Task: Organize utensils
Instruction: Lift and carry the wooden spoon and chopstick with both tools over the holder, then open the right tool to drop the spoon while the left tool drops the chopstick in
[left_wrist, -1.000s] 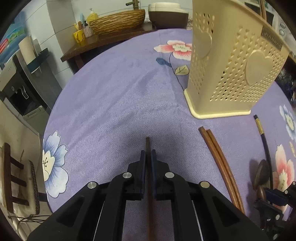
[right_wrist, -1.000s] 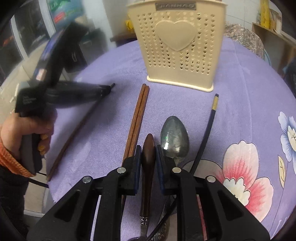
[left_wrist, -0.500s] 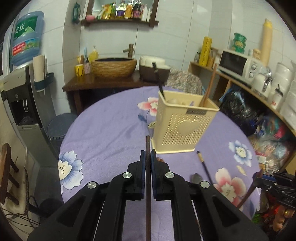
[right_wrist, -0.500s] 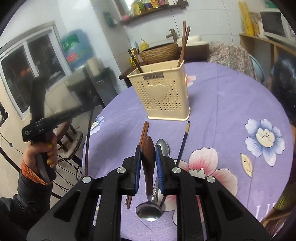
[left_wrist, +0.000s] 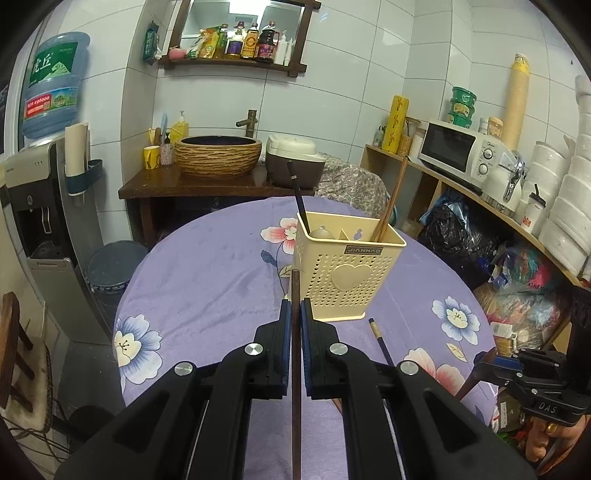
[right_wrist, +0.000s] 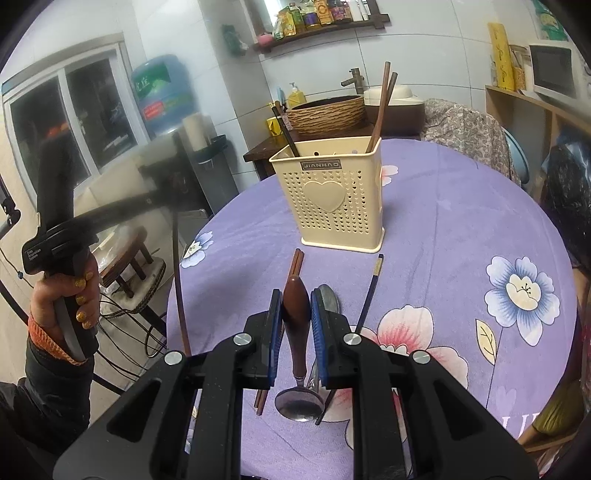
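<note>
In the right wrist view we start at the far left of the frame, where our left gripper shows blurred, a brown chopstick hanging down from it; the left wrist view confirms its fingers are clamped tight on that chopstick, which runs up the centre of the frame toward the cream holder. Moving rightward in the right wrist view, a pair of brown chopsticks lies on the purple tablecloth just in front of the holder. Next, at lower centre, our right gripper pinches the wooden handle of a spoon, bowl end hanging below the fingers. A second metal spoon rests on the cloth just behind the right finger, and a dark chopstick with a gold band lies to its right. The holder already stands stocked with a dark chopstick and a brown pair. We judge the job about half done: two items are in hand above the table, and four pieces remain on the cloth.
</note>
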